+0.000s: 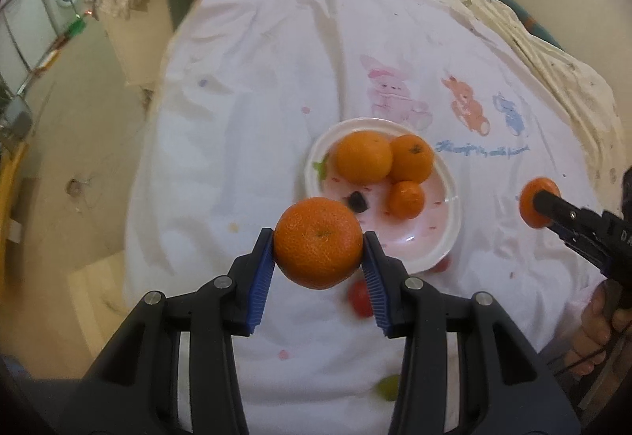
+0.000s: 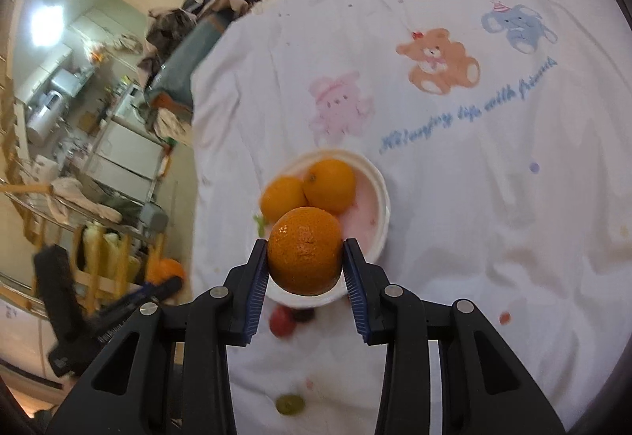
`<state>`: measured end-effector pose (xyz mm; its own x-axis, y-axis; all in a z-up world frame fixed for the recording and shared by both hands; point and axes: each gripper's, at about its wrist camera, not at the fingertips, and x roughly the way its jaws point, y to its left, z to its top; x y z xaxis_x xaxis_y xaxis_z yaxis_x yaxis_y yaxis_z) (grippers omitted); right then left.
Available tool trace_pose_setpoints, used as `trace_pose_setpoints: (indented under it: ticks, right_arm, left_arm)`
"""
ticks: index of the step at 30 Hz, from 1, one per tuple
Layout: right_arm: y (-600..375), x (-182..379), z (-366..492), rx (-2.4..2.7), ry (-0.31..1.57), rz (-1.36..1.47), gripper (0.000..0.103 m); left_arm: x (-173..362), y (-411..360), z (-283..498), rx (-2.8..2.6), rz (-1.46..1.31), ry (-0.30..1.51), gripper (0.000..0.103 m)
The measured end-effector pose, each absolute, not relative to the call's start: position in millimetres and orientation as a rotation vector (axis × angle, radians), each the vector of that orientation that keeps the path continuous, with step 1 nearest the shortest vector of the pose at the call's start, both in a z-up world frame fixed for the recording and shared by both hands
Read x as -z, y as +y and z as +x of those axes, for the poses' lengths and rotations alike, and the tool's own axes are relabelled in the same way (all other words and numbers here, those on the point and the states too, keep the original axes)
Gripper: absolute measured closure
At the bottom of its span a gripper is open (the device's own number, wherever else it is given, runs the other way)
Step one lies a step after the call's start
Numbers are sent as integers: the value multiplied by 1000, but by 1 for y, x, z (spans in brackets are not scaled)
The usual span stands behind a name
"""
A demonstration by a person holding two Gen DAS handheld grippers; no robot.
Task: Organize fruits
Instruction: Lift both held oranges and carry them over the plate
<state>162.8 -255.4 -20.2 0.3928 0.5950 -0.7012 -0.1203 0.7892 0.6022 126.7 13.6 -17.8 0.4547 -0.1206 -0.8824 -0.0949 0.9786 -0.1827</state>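
The left gripper [image 1: 318, 249] clenches an orange [image 1: 318, 242] between its blue pads, low in the centre of the left wrist view and in front of the plate's near rim. Behind it, a white plate [image 1: 438, 241] on the white cloth [image 1: 252, 87] holds 3 oranges [image 1: 363, 156]. The right gripper [image 2: 304, 261] grasps another orange [image 2: 304, 251] at the centre of its own view, over the plate's near rim. A red fruit [image 2: 281, 320] and a green one [image 2: 289, 404] lie on the cloth lower down.

Three oranges [image 1: 395, 168] in plate [image 1: 442, 237] on sheet [image 1: 256, 79]
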Motion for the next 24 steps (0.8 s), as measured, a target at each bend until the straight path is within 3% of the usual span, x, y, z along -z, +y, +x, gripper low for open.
trace_pose_setpoints:
  ticks: [24]
  right_arm:
    - [-227, 81, 224, -475, 1250, 407, 64]
  left_arm:
    - [84, -39, 200, 93, -183, 1223, 63]
